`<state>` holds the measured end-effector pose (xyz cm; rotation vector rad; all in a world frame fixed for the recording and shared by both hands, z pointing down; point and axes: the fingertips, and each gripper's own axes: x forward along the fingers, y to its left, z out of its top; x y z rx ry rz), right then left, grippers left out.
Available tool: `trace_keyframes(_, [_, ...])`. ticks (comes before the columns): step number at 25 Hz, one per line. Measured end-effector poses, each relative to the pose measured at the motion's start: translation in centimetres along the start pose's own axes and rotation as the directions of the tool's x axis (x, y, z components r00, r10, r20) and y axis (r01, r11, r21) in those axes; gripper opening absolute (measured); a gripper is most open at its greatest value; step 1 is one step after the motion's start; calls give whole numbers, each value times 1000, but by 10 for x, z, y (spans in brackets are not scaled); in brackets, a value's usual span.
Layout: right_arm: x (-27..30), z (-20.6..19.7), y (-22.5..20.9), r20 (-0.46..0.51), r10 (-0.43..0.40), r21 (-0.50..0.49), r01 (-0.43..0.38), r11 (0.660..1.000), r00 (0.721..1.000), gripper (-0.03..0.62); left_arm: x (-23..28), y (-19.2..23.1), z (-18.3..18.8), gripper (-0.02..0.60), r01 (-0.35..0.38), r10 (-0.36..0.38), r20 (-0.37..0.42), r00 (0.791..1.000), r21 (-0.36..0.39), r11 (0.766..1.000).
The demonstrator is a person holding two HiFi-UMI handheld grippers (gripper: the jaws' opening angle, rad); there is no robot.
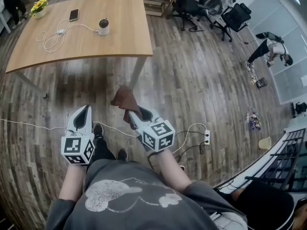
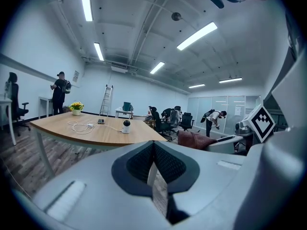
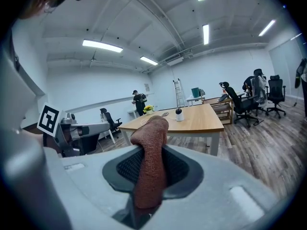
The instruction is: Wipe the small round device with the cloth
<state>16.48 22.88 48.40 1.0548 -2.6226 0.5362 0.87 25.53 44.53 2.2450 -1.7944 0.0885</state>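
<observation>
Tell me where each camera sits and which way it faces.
Head view: on the person's head, steeply down at floor and table; shows forearms, torso, left gripper, right gripper.
Left gripper view: on the left gripper, along its shut jaws toward the table; right gripper at right.
Right gripper view: on the right gripper, along jaws shut on the cloth.
Shared: both gripper views show the small round device.

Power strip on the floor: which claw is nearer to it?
Right. The right claw, holding the cloth, is left of the power strip; the left claw is farther left.
</observation>
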Motion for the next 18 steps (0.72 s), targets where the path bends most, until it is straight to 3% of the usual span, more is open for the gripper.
trace_keyframes(9, [-10,0,14,13,5,-8,-4,1000,1000,81,-22,-10,3,18,2,-2,16,1000,8,1000])
trace_keyframes(18, [6,-2,24,-3,14,1,-14,1000,1000,81,-25,11,0,18,-17,17,-2,1000,8,1000])
